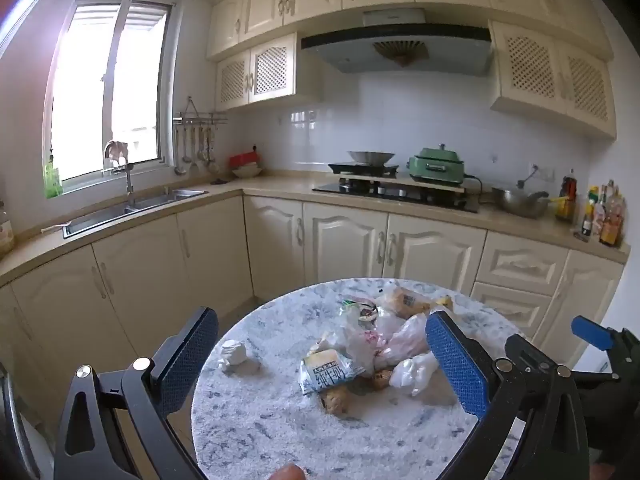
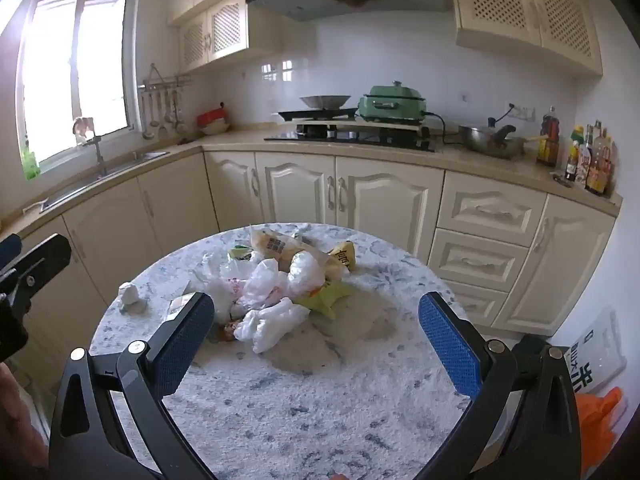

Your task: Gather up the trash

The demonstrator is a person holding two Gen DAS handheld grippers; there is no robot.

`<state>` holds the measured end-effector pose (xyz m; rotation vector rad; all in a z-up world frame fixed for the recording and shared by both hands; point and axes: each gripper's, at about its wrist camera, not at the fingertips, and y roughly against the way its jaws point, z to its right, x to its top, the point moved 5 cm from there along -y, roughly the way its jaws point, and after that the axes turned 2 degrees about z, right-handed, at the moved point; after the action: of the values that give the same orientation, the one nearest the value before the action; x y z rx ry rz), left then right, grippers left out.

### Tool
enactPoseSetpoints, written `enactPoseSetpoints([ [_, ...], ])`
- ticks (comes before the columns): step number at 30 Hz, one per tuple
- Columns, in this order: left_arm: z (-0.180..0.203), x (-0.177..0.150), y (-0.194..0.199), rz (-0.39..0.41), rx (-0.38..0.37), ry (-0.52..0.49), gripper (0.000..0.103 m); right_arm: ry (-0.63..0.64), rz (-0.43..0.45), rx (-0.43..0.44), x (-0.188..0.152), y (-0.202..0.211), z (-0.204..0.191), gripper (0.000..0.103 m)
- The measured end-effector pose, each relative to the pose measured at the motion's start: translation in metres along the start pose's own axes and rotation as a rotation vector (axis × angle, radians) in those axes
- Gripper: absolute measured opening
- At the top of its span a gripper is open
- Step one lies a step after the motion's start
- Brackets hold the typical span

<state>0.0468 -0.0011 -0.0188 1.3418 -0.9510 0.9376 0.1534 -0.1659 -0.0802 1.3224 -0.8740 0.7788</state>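
Left wrist view shows the trash pile [image 1: 372,344] heaped on the far middle of the round marble table [image 1: 280,420]: crumpled white plastic bags, a milk pouch [image 1: 328,372] with green print at its near edge, and brown scraps just beside the pouch. A lone paper ball [image 1: 236,354] sits apart on the pile's left. My left gripper [image 1: 320,360] hangs over the near table, jaws spread wide and grasping nothing, its blue pads framing the pile without touching it. At the right edge a blue pad of my other tool pokes in.

From the right wrist, the same pile [image 2: 280,280] shows its other side: a yellow-green wrapper [image 2: 328,300] under the bags and a yellow packet [image 2: 346,256] behind, both largely hidden from the left camera. My right gripper [image 2: 316,340] is likewise released and empty. Only this view catches the orange thing [image 2: 600,420] and a printed white bag [image 2: 596,356] low beside the table, while the sink [image 1: 132,208] is clearer from the left
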Motion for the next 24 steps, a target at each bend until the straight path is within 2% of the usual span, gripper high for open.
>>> enactPoseSetpoints([
  [2, 0.002, 0.001, -0.001, -0.003, -0.006, 0.001, 0.102, 0.006, 0.0, -0.005, 0.0, 0.0, 0.0, 0.103],
  [3, -0.007, 0.004, 0.0, 0.008, 0.0, 0.033, 0.102, 0.008, 0.002, -0.005, 0.001, 0.001, -0.001, 0.103],
  [5, 0.0, 0.006, 0.004, 0.034, 0.033, 0.001, 0.102, 0.011, 0.008, -0.002, 0.003, 0.001, -0.002, 0.103],
  [18, -0.014, 0.012, 0.021, 0.076, 0.023, 0.074, 0.102, 0.025, 0.078, -0.005, 0.025, 0.014, -0.013, 0.103],
  [24, -0.014, 0.015, 0.029, 0.092, 0.031, 0.073, 0.102, 0.03, 0.088, -0.003, 0.027, 0.018, -0.015, 0.103],
])
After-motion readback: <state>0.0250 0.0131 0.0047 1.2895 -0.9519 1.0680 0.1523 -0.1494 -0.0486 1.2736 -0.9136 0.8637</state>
